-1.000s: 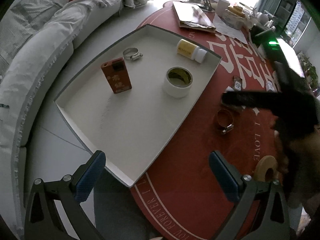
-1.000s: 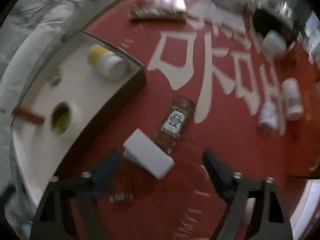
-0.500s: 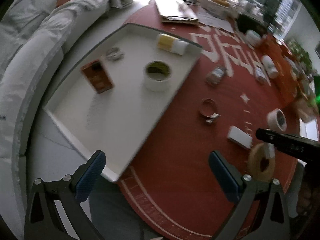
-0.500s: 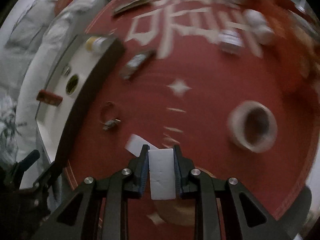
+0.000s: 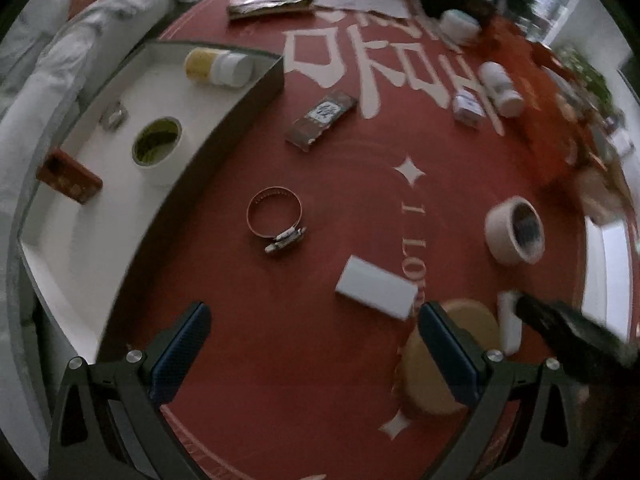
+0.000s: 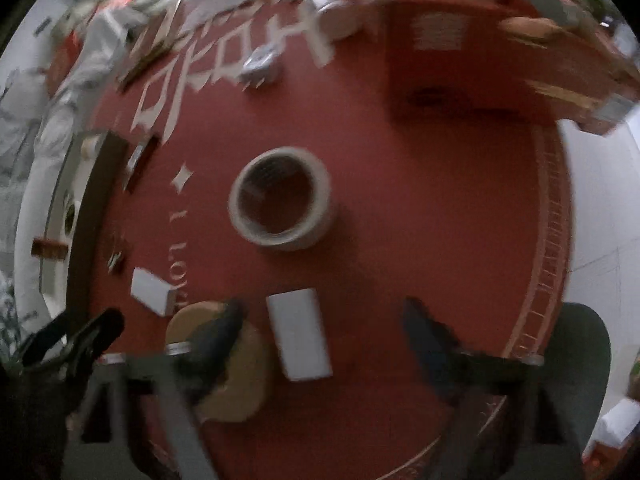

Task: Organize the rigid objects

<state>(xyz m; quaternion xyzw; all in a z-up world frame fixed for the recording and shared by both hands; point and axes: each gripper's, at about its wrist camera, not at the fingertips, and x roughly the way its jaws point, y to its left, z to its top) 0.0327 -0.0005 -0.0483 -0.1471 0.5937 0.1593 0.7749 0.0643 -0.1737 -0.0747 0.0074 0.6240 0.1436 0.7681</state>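
Spreading under everything: a round red worktop [image 5: 320,360] printed with large white characters, a sofa under pale covers off its left edge.
Tray: a big white tray [image 5: 80,264] with dark outer walls sits on the worktop's left side, overhanging the edge.
Inside the tray: a white tape roll with a green core [image 5: 157,145] near the middle; a yellow bottle with a white cap [image 5: 218,67] lying at the far corner; a small orange box [image 5: 69,177] left of the tape roll; a small metal clamp [image 5: 115,115] beyond the roll.
Right of the tray, on the red cloth: a brown flat disc [image 5: 448,360], partly hidden behind the left tongs' right finger; a beige tape roll [image 6: 282,199] further right; a white block [image 5: 376,292] just beside the disc; a dark wrapped bar [image 5: 321,120] near the tray's far corner; a metal hose clamp [image 5: 276,218] between the tray and the white block.
Second white block [image 6: 300,334]: lying on the worktop between the right tongs' fingers, touched by neither, next to the disc.
Left tongs [image 5: 316,354]: wide apart with nothing between them, hanging over bare red cloth right of the tray.
Right tongs [image 6: 324,340]: jaws opening, standing clear of the second white block; blurred in the right wrist view.
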